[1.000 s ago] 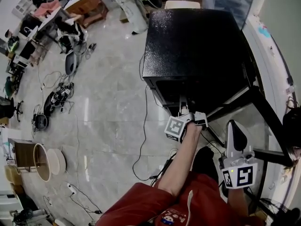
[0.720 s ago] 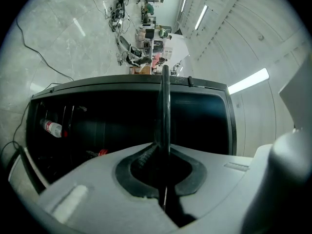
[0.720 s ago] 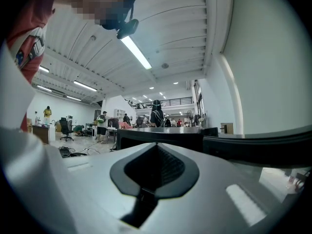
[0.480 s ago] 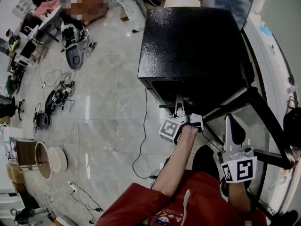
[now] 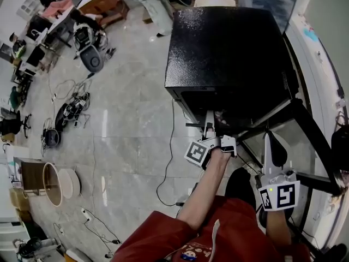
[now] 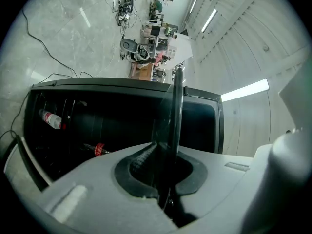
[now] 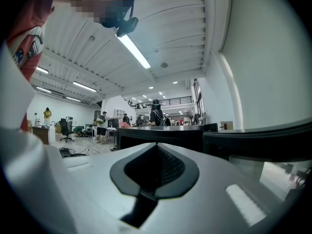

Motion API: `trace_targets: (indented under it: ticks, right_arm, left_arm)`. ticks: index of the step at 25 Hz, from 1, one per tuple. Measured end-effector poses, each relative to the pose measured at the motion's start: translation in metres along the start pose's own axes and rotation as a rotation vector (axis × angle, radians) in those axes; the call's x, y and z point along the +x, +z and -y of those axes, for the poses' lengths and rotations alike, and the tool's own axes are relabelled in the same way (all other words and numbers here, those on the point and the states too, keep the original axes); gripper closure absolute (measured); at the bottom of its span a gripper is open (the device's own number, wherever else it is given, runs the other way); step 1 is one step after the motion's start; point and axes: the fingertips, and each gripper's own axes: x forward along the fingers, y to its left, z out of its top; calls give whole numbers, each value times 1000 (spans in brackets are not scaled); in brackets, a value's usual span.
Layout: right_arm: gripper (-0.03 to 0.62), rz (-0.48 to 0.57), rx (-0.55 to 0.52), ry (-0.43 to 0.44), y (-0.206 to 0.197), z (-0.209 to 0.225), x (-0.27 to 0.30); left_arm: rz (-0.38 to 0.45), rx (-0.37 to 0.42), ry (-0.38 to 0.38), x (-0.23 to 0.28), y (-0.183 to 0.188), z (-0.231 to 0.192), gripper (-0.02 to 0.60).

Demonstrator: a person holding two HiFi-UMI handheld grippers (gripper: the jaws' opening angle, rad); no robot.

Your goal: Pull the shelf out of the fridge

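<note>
The black fridge (image 5: 229, 48) stands on the floor with its door (image 5: 297, 130) swung open to the right. My left gripper (image 5: 209, 120) reaches into the front opening. In the left gripper view the shelf (image 6: 176, 106) shows as a thin dark plate edge-on between the pads of that gripper (image 6: 163, 165). The jaws have just been opening a little, and the pads still close on the shelf edge. My right gripper (image 5: 271, 142) hangs beside the open door, and in its own view the right gripper (image 7: 156, 165) is shut on nothing.
Inside the fridge lie a bottle (image 6: 50, 119) and a red-banded item (image 6: 99, 149). Cables (image 5: 166, 162) run over the tiled floor left of the fridge. Desks and chairs (image 5: 82, 31) stand at the far left. The person's knees are below.
The head view has shifted slightly. Both grippers stay about where they were, the left one still at the fridge opening.
</note>
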Motion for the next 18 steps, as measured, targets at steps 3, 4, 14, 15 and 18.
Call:
trace_targets:
  ticks: [3,4,14,15,18]
  right_arm:
    - [595,2,1,-4,1,-4,0]
    - [595,2,1,-5,0,-5,0]
    - [595,1,-1,-6,-2,-24,0]
    - [595,2,-4,-5,-1,-28,-1]
    - [595,4,-14,-13,1,-32,-2]
  left_arm:
    - [-11,-18,-27,-5,1,9,560]
    - [-17,-20,-28,-8,1,10,560]
    - [-76,-65,-28,-41,7,16,558]
    - [-86,-65,-29,-45,7,18,555]
    - [-120,-53,-27,-56,8,22,549]
